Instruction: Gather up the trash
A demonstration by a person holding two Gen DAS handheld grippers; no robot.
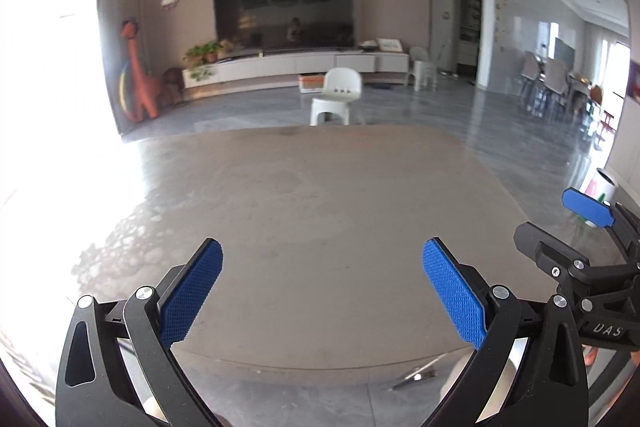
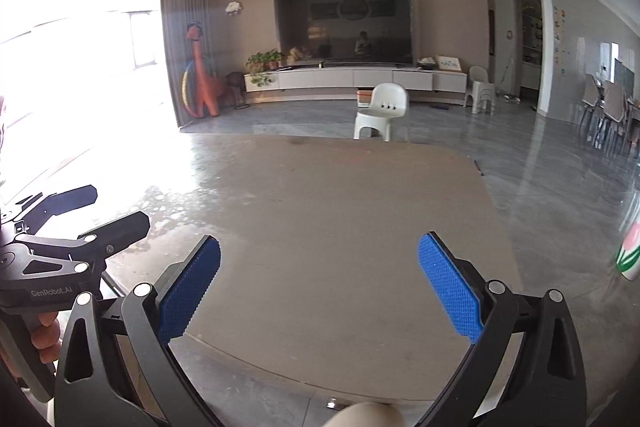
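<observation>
My left gripper (image 1: 322, 251) is open and empty, held over the near part of a brown table (image 1: 320, 195). My right gripper (image 2: 319, 247) is open and empty over the same table (image 2: 340, 211). The right gripper also shows at the right edge of the left wrist view (image 1: 560, 219), and the left gripper shows at the left edge of the right wrist view (image 2: 116, 209). A white container with a pink flower print (image 2: 630, 251) stands on the floor to the right; it also shows in the left wrist view (image 1: 602, 187). No trash shows on the table.
A white plastic chair (image 1: 338, 95) stands beyond the table's far edge. A TV cabinet (image 1: 296, 65) with a large screen lines the back wall. An orange dinosaur toy (image 1: 138, 75) stands at the left. Dining chairs (image 1: 548, 83) are at the far right.
</observation>
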